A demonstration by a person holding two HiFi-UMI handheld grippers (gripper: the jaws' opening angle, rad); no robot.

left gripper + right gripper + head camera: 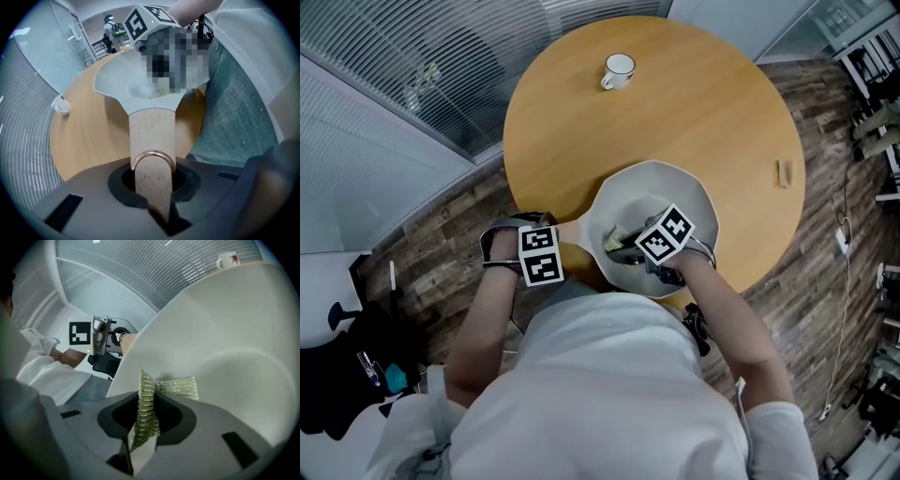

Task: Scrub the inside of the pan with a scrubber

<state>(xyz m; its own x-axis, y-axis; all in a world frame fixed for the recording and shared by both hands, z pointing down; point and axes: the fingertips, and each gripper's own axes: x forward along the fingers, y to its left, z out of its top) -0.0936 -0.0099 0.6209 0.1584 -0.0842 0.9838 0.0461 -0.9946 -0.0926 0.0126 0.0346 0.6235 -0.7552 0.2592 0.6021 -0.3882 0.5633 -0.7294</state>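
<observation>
Pan [654, 183] sits at the near edge of the round wooden table [703, 112], right in front of me. My left gripper [157, 206] is clamped on its wooden handle [151, 133]. My right gripper [140, 441] pinches the green-gold scrubber [146, 411] between its 2 jaws, the free end lying against the pan's inside wall. 1 white cup [619, 70] stands at the far side, well apart.

Round wooden table [712, 122]; plank floor [441, 244]
</observation>
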